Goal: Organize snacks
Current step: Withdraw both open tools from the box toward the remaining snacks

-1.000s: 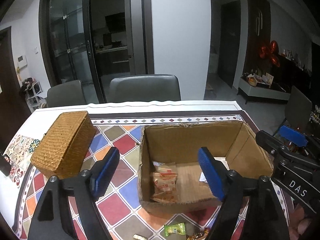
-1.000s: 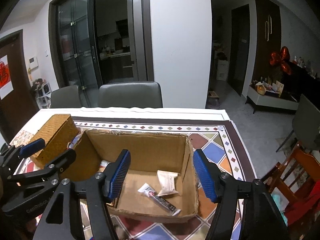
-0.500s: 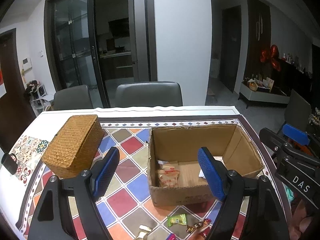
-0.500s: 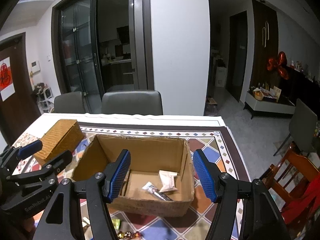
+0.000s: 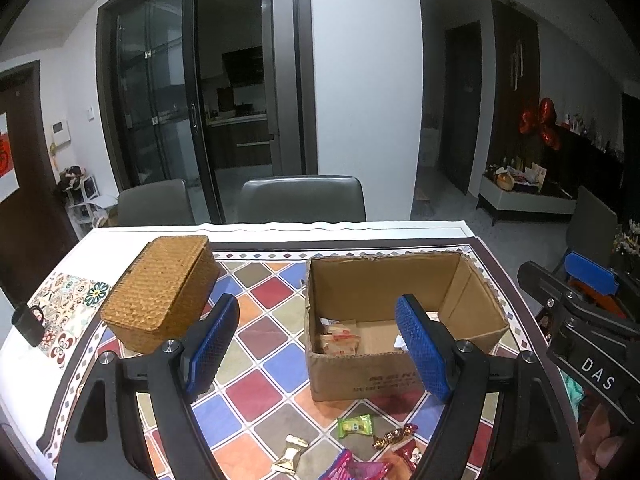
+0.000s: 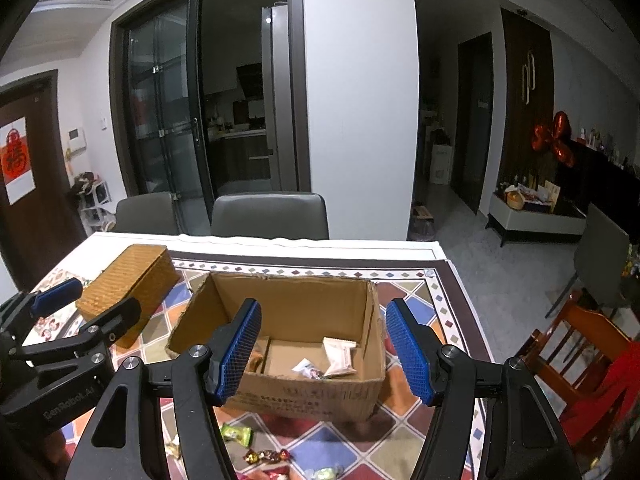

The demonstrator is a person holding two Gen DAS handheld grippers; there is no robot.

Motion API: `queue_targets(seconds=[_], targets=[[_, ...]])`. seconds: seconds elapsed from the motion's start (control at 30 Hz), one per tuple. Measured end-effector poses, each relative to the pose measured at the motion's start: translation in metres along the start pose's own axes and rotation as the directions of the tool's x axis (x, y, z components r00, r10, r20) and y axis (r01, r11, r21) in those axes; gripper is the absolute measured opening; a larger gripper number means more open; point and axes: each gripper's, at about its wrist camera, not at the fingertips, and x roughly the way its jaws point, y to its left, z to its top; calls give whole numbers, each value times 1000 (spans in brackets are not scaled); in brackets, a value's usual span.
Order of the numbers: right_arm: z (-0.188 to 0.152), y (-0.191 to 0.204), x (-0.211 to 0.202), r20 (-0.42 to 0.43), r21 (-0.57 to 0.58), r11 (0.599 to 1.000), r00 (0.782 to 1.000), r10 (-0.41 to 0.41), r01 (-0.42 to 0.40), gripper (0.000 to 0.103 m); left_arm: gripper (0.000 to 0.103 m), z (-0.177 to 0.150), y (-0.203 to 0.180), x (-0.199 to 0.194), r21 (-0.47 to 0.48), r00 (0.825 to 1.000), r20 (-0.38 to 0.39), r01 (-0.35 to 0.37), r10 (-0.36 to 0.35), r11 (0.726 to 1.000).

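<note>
Two tongs, left (image 5: 316,344) and right (image 6: 323,350), we log spread and empty; corrugated cardboard box (image 5: 404,376) centre frame, woven wicker box (image 5: 160,292) left, crinkly foil-wrapped candies (image 5: 354,426) bottom.

- A counter (image 5: 280,344) covered by a cloth of coloured diamond tiles with a white border.
- An open brown cardboard box (image 5: 472,304) stands on it, right of centre.
- A closed woven wicker basket (image 5: 160,292) sits to its left, apart from it.
- A small black mug (image 5: 27,320) stands at the left edge.
- Loose wrapped sweets lie in front of the cardboard box: a green packet (image 5: 354,426), a gold-wrapped candy (image 5: 394,436), a beige packet (image 5: 291,454).
</note>
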Motion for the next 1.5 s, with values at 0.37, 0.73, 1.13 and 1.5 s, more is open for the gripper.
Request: queue_targets(seconds=[0.37, 0.73, 1.13, 1.5], targets=[[-8, 6, -24, 21, -13, 1000, 1000, -1, 1, 66, 80, -7, 2, -30, -2, 1000, 28, 5, -5, 1000], [-17, 15, -49, 46, -26, 1000, 999, 8, -7, 66, 80, -15, 5, -55, -3, 999, 53, 4, -4, 1000], [-32, 16, -69, 53, -33, 999, 999, 3, -2, 66, 80, -36, 3, -70, 8, 998, 58, 15, -15, 1000], [-57, 14, -67, 18, -39, 999, 1000, -2, 3, 66, 80, -68, 0, -65, 26, 999, 24, 27, -28, 999]])
